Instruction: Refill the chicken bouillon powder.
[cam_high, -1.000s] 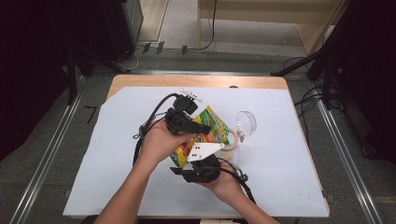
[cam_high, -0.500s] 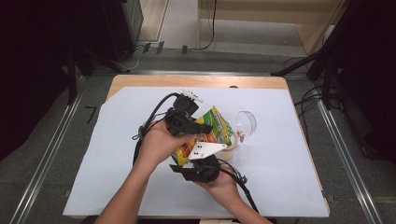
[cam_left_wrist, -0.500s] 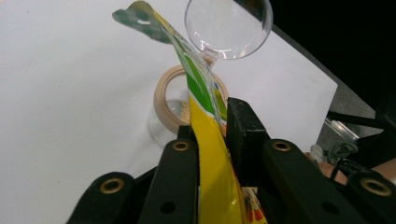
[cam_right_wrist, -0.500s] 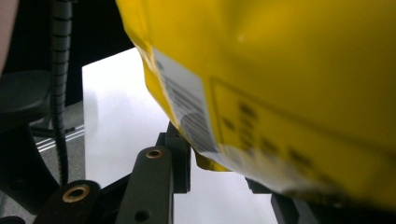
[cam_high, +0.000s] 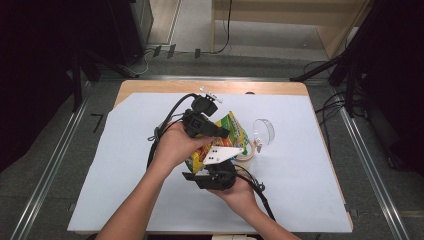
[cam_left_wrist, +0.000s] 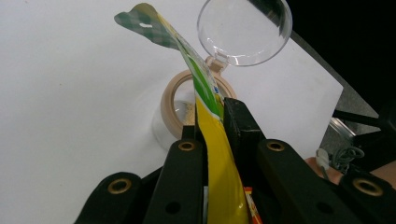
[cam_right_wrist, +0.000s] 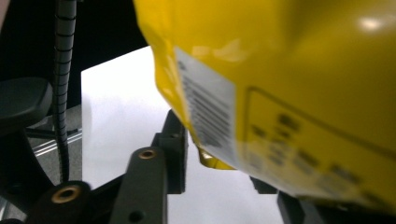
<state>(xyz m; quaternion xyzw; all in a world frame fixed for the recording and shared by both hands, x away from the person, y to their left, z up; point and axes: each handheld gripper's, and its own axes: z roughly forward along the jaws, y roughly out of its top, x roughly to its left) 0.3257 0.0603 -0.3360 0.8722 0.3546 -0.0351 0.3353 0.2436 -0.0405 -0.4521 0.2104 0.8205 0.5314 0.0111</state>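
While left gripper (cam_left_wrist: 212, 126) jaws clench the yellow bag (cam_high: 231, 131) edge, right gripper (cam_right_wrist: 219, 154) jaws, just widening, straddle its bottom; next, pour into the jar (cam_left_wrist: 180, 105).

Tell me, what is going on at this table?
A person holds a yellow snack bag up over the table with two handheld grippers. The left gripper is clamped on the bag's thin edge; the right gripper has the bag's lower end between its jaws. Just behind sits a jar with its clear lid flipped open.
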